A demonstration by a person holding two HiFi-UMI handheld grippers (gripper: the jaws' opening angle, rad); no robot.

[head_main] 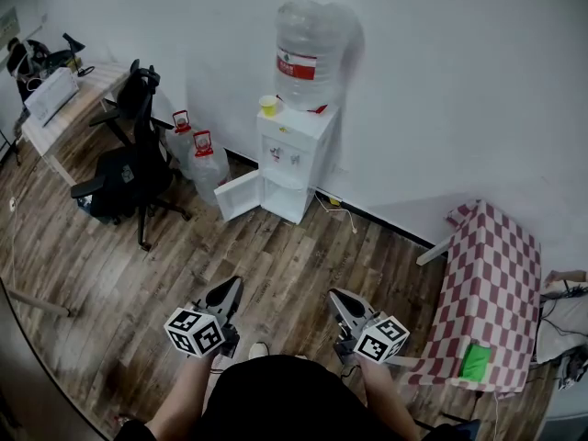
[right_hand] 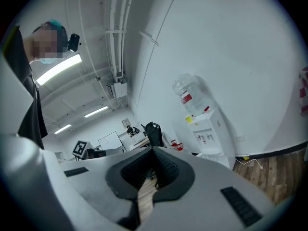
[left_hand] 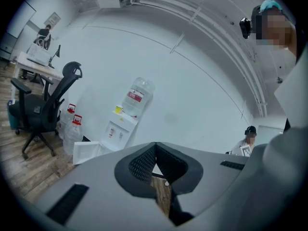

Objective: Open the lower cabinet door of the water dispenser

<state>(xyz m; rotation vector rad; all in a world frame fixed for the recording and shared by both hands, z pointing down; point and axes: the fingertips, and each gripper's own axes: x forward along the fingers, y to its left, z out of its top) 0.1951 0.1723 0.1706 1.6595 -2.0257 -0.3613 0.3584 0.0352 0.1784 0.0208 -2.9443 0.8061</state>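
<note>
The white water dispenser point(head_main: 292, 159) stands against the far wall with a large clear bottle point(head_main: 308, 53) on top. Its lower cabinet door point(head_main: 241, 196) stands swung open to the left. Both grippers are held close to the person's body, far back from the dispenser. My left gripper point(head_main: 230, 290) and my right gripper point(head_main: 338, 298) are shut with nothing between their fingers. The left gripper view shows the dispenser point(left_hand: 118, 126) and its open door point(left_hand: 86, 152) beyond the shut left gripper point(left_hand: 155, 146). In the right gripper view the dispenser point(right_hand: 208, 133) lies far off past the shut right gripper point(right_hand: 153, 151).
Two water jugs point(head_main: 197, 154) with red caps sit left of the dispenser, next to a black office chair point(head_main: 129, 168). A desk point(head_main: 64, 108) is at the far left. A table with a red checked cloth point(head_main: 491, 292) stands at the right. A cable point(head_main: 335, 205) lies by the wall.
</note>
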